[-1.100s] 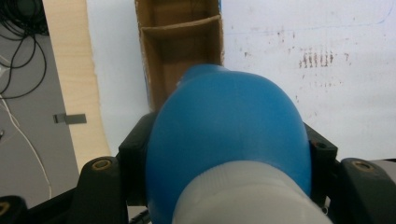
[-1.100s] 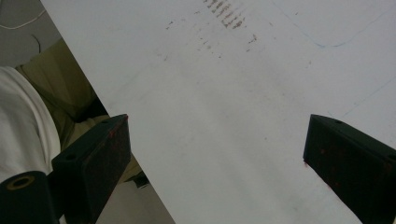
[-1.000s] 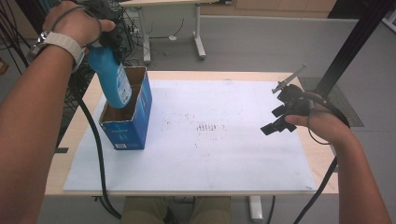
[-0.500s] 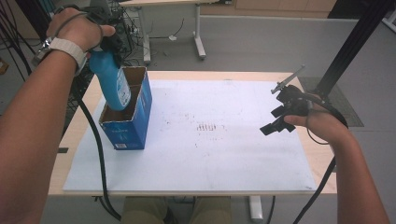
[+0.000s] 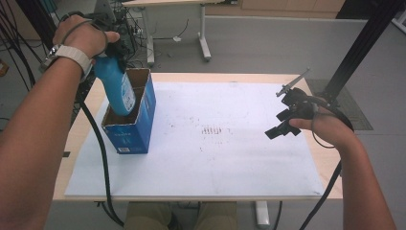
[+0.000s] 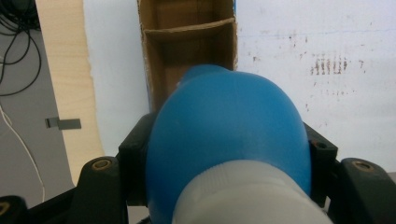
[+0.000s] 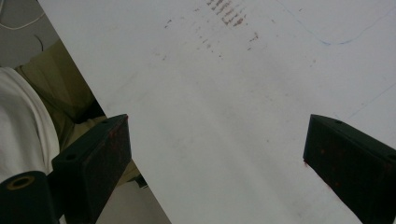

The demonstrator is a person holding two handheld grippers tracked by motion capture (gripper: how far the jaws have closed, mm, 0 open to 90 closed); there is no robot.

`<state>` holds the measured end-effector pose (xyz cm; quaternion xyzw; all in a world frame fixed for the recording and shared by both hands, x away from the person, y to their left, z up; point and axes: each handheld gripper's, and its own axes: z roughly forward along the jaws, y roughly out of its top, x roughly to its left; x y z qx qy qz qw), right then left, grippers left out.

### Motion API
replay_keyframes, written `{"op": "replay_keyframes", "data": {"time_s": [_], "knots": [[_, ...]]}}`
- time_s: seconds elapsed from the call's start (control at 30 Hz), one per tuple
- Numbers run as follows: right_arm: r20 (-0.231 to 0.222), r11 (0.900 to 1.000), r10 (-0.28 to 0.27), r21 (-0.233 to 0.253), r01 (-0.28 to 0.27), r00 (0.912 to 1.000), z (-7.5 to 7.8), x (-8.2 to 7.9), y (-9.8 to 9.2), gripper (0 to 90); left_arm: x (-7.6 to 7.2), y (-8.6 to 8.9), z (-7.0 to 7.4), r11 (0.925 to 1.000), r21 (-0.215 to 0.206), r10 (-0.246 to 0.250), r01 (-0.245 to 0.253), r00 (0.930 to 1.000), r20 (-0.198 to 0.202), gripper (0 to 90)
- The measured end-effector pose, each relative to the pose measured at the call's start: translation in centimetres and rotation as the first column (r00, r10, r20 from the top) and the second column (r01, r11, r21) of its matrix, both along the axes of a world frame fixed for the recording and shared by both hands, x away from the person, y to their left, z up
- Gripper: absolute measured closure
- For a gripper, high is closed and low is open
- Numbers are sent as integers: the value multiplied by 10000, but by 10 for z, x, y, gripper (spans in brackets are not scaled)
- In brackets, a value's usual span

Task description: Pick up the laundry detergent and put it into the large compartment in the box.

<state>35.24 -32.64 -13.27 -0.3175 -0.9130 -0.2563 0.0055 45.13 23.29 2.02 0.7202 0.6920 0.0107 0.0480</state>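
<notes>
Nearest the person, the white sheet point(image 5: 191, 158) covers most of the wooden table point(image 5: 330, 172), and its near part lies bare. A little farther in, toward the right edge, the right tongs point(image 5: 280, 125) hang above the sheet with their jaws wide apart and nothing between them; in the right gripper view the same tongs point(image 7: 215, 154) look down on plain white surface, with a patch of small brown marks point(image 7: 229, 11) beyond them. Those marks point(image 5: 213, 130) sit near the middle of the sheet in the high view. On the left side stands a blue cardboard box point(image 5: 136, 129), open at the top, its inside split by a cardboard divider point(image 6: 189, 28). The left tongs point(image 5: 115, 50) are clamped on a blue bottle point(image 5: 115, 88), gripping it near its white cap point(image 6: 247, 196), one jaw on each side. The bottle hangs tilted, bottom end down inside the box's opening, upper part above the rim; whether it touches the box floor cannot be told. Beyond the table are grey floor, cables point(image 5: 14, 28) and the legs of another desk point(image 5: 203, 36).
</notes>
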Motion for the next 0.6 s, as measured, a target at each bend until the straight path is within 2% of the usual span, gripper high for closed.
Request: {"op": "replay_keyframes", "data": {"time_s": [0.2,0.6], "knots": [[-23,10000,-15,4,15,10000,-2,1,-1,75,3,0,-7,10000,38,24,-24,10000,-51,377],[-65,10000,-63,6,63,10000,-3,1,-1,75,3,-1,-20,9999,90,-68,67,9999,132,377]]}}
